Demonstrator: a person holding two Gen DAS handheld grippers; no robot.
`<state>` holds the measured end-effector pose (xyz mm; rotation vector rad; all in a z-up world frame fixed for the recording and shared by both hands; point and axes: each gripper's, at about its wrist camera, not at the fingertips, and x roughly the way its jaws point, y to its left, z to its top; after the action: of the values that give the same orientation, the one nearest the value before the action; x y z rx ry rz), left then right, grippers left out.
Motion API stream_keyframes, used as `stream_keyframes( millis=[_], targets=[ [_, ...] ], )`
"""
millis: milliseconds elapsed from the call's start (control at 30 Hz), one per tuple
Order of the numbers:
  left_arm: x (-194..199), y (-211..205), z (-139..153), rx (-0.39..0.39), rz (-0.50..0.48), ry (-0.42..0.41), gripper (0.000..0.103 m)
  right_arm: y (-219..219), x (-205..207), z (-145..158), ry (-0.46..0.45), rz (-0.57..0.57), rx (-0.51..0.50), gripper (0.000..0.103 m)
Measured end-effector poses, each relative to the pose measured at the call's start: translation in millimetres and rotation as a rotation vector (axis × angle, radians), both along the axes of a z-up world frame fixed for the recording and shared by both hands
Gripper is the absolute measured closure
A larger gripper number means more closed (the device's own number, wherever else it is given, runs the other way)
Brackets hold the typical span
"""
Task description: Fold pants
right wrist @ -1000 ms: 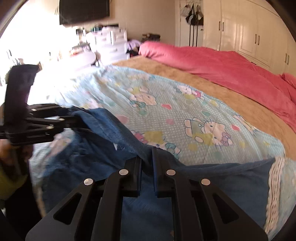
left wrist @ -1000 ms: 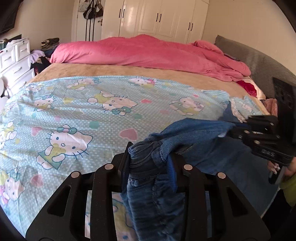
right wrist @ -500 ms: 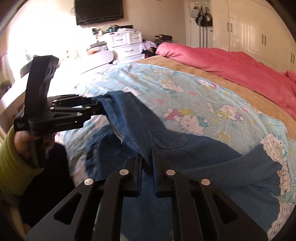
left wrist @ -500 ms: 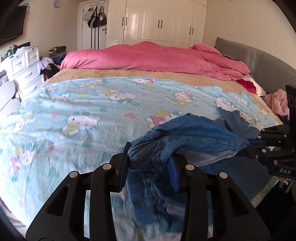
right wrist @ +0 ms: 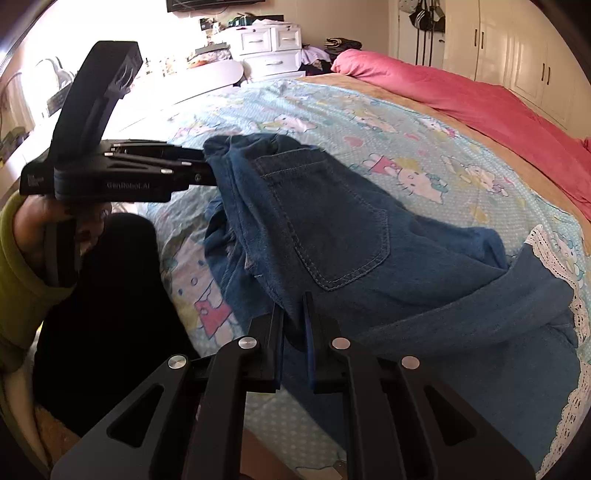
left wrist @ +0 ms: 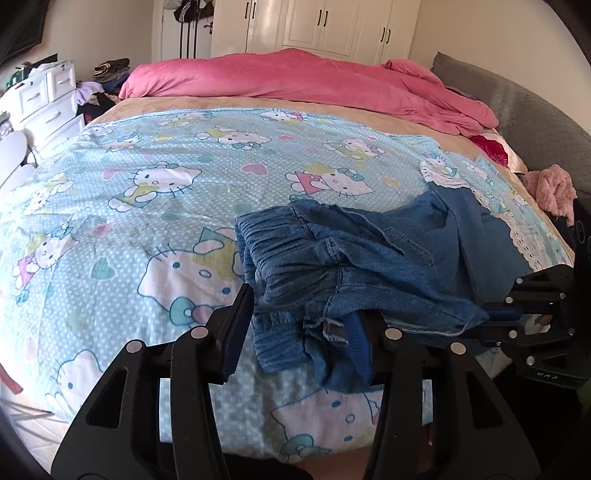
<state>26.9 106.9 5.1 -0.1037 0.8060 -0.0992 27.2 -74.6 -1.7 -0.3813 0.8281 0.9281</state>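
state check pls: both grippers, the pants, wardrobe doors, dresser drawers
left gripper: open, waistband bunched between its fingers
right gripper: shut on jeans edge
jeans: bunched, partly lifted off the Hello Kitty sheet, not folded flat
wardrobe doors: closed
dresser drawers: closed
pink duvet: rumpled at the far end of the bed

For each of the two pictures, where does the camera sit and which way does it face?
Left wrist: sits on the left gripper, faces up the bed toward the wardrobe; shows its open fingers and the right gripper.
Right wrist: sits on the right gripper, faces across the bed toward the dresser; shows the left gripper and the left hand.
Shared: the jeans, pink duvet.
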Motion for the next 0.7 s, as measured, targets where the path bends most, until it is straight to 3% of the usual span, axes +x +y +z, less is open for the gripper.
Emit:
stream_keyframes(
  millis=[67,200,467,567,700],
  targets=[
    [-4,3,-3,-0.009,0.001,0.023,0.055,0,-1,0,0.002,0.001,-0.002,0.095],
    [-13,14,-9,-0.060,0.016,0.065,0.052,2,-5,-5,0.008,0.008,-0.019,0.094],
    [-36,13,28,-0.089,0.034,-0.041,0.053,10,-12,-14,0.013,0.035,-0.062,0.094],
    [-29,-2,36,-0.086,-0.007,-0.067,0.053,12,-16,-15,0.006,0.051,-0.073,0.093],
    [-3,-24,20,-0.070,-0.053,-0.016,0.054,12,-17,-19,0.027,0.057,-0.080,0.091]
  ],
)
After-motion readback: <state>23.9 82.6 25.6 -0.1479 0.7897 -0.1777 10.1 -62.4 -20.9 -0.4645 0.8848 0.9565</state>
